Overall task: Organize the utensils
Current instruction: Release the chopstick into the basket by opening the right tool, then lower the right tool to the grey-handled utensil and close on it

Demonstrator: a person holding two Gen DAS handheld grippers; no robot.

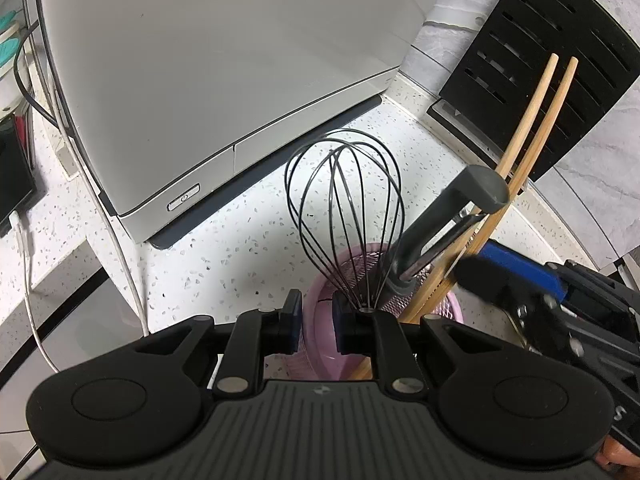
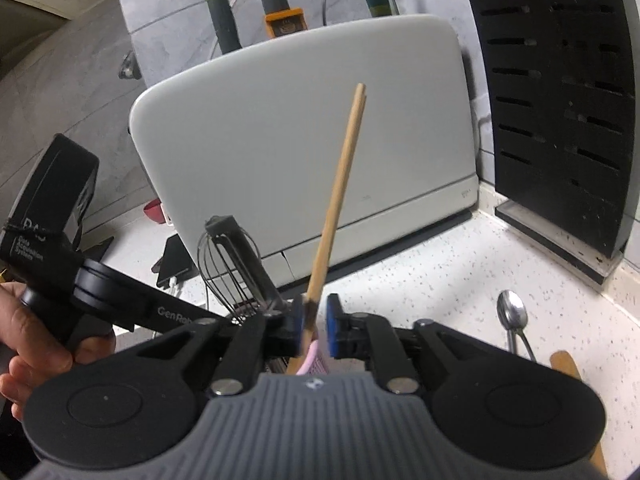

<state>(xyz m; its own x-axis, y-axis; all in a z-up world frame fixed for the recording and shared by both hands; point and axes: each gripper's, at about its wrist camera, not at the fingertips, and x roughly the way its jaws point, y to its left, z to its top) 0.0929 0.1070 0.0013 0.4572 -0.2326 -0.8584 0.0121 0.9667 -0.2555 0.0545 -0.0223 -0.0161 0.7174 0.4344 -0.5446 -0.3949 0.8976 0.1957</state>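
- the left gripper (image 1: 316,322) sits low at the near rim of a pink mesh holder (image 1: 352,280) on the speckled counter (image 1: 224,248); its blue-padded jaws stand apart with nothing between them.
- the right-hand pad of that gripper lies close against the base of a black wire whisk (image 1: 344,208), which stands upright in the holder with its wire balloon pointing up.
- a grey-handled utensil (image 1: 452,216) leans out of the holder to the right, and its head is hidden inside the basket.
- two wooden chopsticks (image 1: 532,128) lean out of the holder to the right and far, side by side, with their tips in front of the black knife block (image 1: 536,60).
- in the right wrist view the right gripper (image 2: 314,326) has its jaws apart around the lower part of the chopsticks (image 2: 340,184); the left pad looks to be touching the wood, while the right pad stands clear of it.
- the pink holder (image 2: 314,360) shows just below those pads, with the whisk (image 2: 224,268) to the left.
- a metal spoon (image 2: 511,314) and a wooden handle (image 2: 564,364) lie on the counter (image 2: 420,280) to the right, outside the holder.
- a large white appliance (image 2: 304,140) stands at the far side, with the knife block (image 2: 560,120) to its right.
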